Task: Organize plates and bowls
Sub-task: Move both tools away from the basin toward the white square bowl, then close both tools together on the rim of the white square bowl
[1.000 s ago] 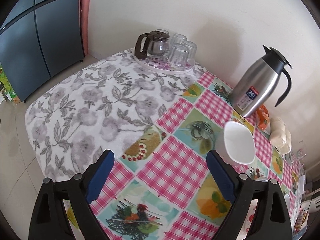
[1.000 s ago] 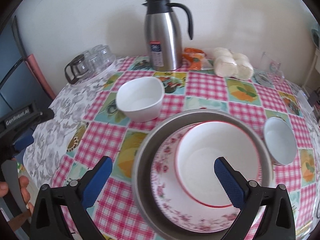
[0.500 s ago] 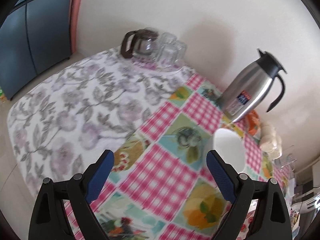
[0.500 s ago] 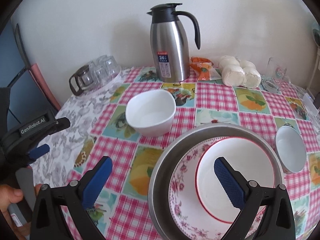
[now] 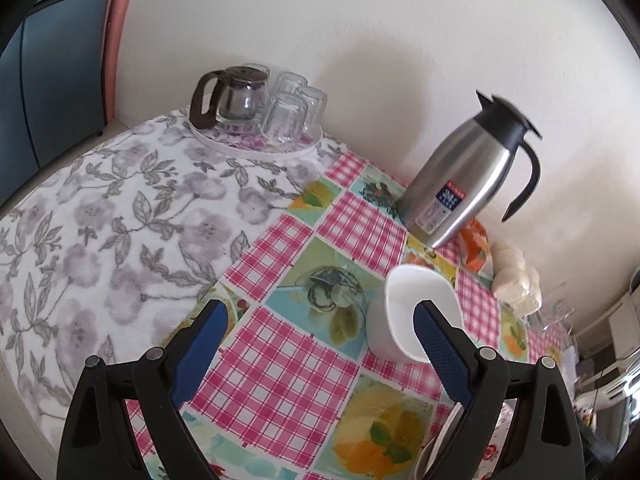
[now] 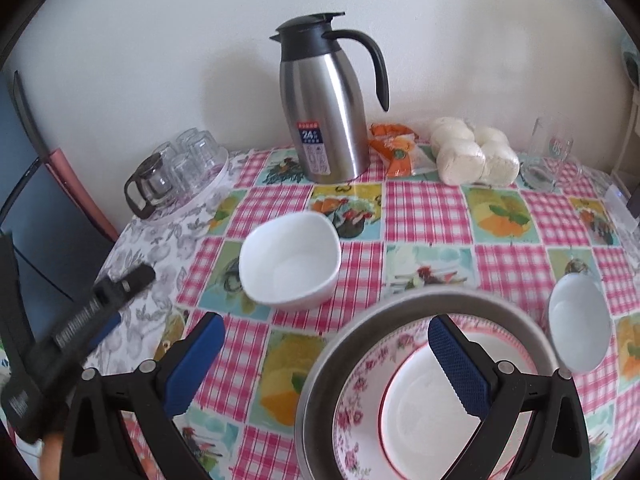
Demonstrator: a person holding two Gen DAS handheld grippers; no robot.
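1. here, left gripper (image 5: 318, 322) spread wide, nothing between its fingers, hovering over the checked cloth on the tabletop (image 5: 280, 368); its right finger overlaps the square white bowl (image 5: 404, 308) in view, contact unclear.
2. right gripper (image 6: 326, 338) also spread wide and empty, above the near edge of the tabletop; left gripper seen blurred at the left edge.
3. square white bowl (image 6: 290, 260) sits upright near the tabletop's middle, in front of the steel thermos (image 6: 324, 104).
4. metal basin (image 6: 320, 380) at the near edge holds a floral plate (image 6: 360, 392) with a red-rimmed white bowl (image 6: 420, 404) on it; right gripper's right finger is over them.
5. small white bowl (image 6: 580, 320) just right of the basin, toward the right edge.
6. far left corner: round tray (image 5: 256, 146) with glass pot (image 5: 236, 96) and upturned glasses (image 5: 294, 112).
7. far edge by the wall: orange packet (image 6: 394, 148), white buns (image 6: 472, 152), clear glass (image 6: 548, 156).
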